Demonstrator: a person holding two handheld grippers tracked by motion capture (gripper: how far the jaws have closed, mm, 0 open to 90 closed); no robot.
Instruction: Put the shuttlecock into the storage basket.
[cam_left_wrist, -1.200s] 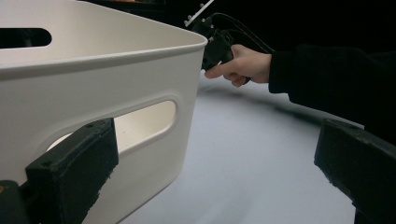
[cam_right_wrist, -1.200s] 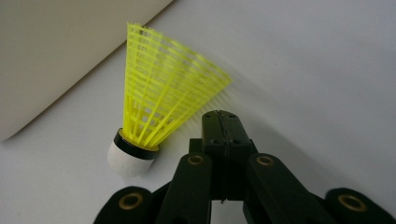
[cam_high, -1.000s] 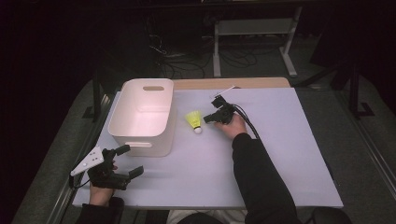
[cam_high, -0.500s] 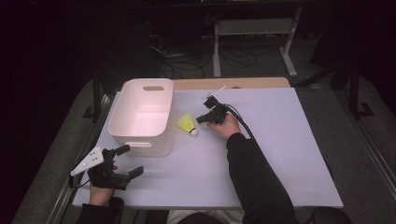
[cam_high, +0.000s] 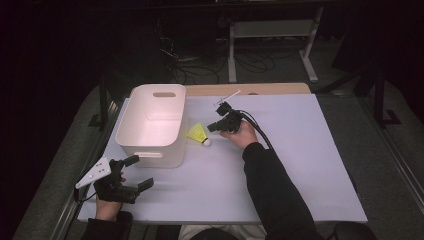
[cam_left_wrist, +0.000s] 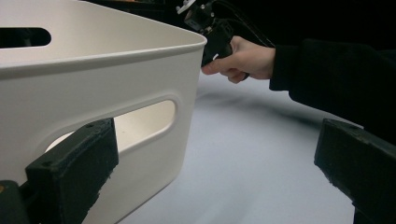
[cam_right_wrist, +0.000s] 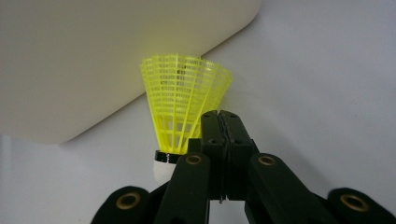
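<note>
Yellow mesh pinched in shut black jaws beside a white tub.

Black right gripper (cam_right_wrist: 219, 114) closed to a hairline, tips nipping the near wall of the skirt of the one yellow shuttlecock (cam_right_wrist: 180, 102); white cork end low and turned toward the hand, open skirt turned toward the tub. Just beyond, almost touching the skirt, one white plastic tub (cam_high: 150, 145), empty, with two slot handles, at the far left corner of the pale bench (cam_high: 310, 165). Shuttlecock thus by the tub's right wall, outside it, left of the bench's middle. Well apart, at the near left corner, the second tool: left gripper (cam_high: 142, 171), jaws spread wide with nothing between them, aimed at the tub's near wall. Two grippers, one tub, one shuttlecock in all.
</note>
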